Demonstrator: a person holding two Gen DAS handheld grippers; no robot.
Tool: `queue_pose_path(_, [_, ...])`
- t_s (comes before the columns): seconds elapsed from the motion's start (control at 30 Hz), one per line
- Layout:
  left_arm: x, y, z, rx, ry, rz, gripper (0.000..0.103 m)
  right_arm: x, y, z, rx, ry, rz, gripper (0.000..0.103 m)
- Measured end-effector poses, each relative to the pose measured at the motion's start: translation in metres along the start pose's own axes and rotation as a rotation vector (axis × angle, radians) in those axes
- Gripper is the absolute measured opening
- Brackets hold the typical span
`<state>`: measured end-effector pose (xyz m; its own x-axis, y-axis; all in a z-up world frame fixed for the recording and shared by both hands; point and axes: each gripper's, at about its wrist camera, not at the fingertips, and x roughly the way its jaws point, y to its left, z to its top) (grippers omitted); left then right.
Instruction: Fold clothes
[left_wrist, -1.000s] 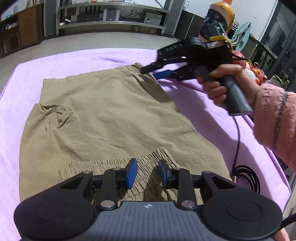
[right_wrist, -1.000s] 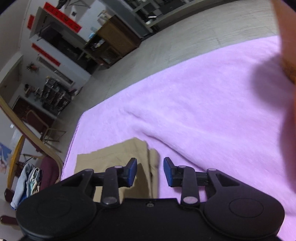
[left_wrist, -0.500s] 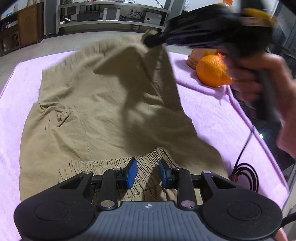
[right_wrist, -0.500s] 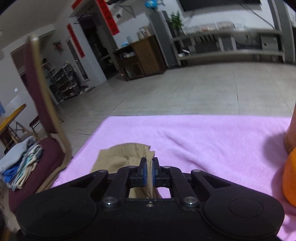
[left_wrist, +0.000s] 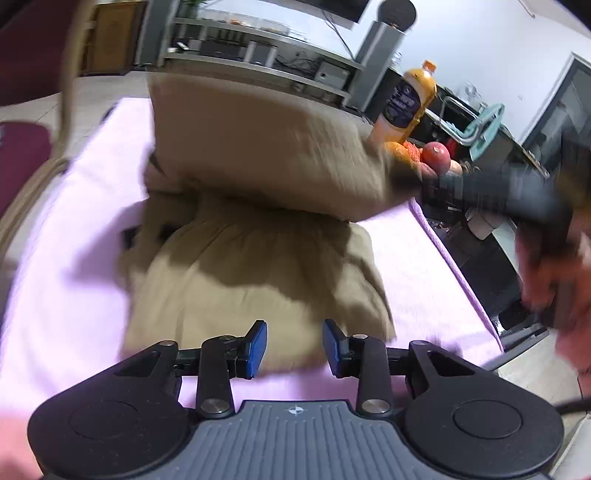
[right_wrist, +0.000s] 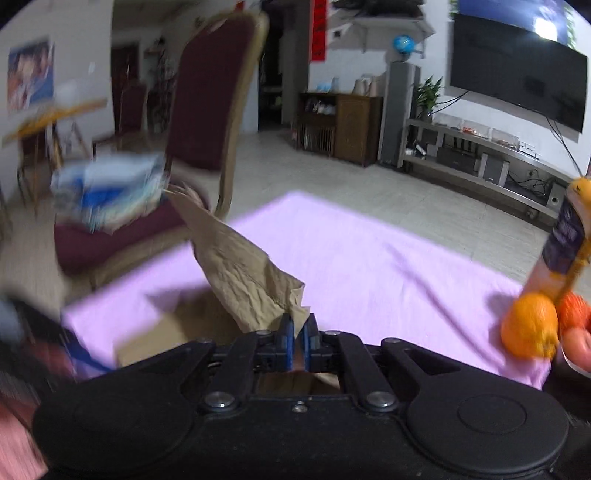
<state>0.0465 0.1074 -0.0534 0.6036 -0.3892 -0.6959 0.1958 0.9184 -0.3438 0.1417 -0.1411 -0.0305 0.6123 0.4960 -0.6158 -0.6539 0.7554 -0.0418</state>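
Shorts (left_wrist: 251, 266), tan and soft, on the pink cloth (left_wrist: 424, 258), spread from the middle of the left view down to 6 o'clock. One end lifted up and bent over toward 12 o'clock, blurry, hanging above the flat part, with a dark shadow under it. Right gripper (right_wrist: 297, 338) squeezed tight on a corner of the shorts, blue pads (right_wrist: 285, 339) pressed together with tan cloth pinched between them. From the right view, that held flap (right_wrist: 240, 273) sticking up toward 10 o'clock, all wrinkly. In the left view, same gripper at 3 o'clock, dark and blurry, with a hand around its handle. Left gripper (left_wrist: 291, 347) at 6 o'clock in its own view, wide open, holding nothing, blue pads (left_wrist: 255, 347) well apart, low over the near edge of the shorts. Touching the cloth or just above it: cannot tell. Juice bottle (left_wrist: 410, 99) at 1 o'clock in the left view, past the shorts, with an orange (right_wrist: 530, 325) and red fruit (left_wrist: 436, 153) just beside it. Chair (right_wrist: 207, 110), dark red with a gold frame, at 11 o'clock in the right view, with a blurry pile of blue and white clothes (right_wrist: 107, 188) on its seat. TV (right_wrist: 517, 85) on the wall at 1 o'clock.
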Motion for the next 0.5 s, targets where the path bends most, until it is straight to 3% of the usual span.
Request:
queue_pose_path(0.1, [-0.022, 0.012, -0.016, -0.031, -0.012, -0.009, 0.041, 0.013, 0.018, -0.048, -0.005, 0.128, -0.006, 0.007])
queue_pose_path(0.23, [-0.030, 0.024, -0.021, -0.086, -0.025, 0.073, 0.042, 0.021, 0.028, -0.084, 0.055, 0.259, 0.006, 0.009])
queue_pose_path(0.27, [-0.032, 0.028, -0.019, -0.107, -0.040, 0.080, 0.047, 0.015, 0.027, -0.086, 0.098, 0.259, 0.023, 0.009])
queue_pose_path(0.3, [-0.032, 0.032, -0.017, -0.125, -0.053, 0.087, 0.055, 0.007, 0.025, -0.088, 0.145, 0.243, 0.030, 0.017])
queue_pose_path(0.37, [-0.034, 0.044, -0.011, -0.170, -0.071, 0.098, 0.059, -0.009, 0.015, -0.088, 0.258, 0.207, 0.029, 0.030])
queue_pose_path(0.5, [-0.024, 0.070, 0.011, -0.296, -0.076, 0.084, 0.060, -0.021, -0.017, -0.095, 0.589, 0.138, 0.093, 0.035])
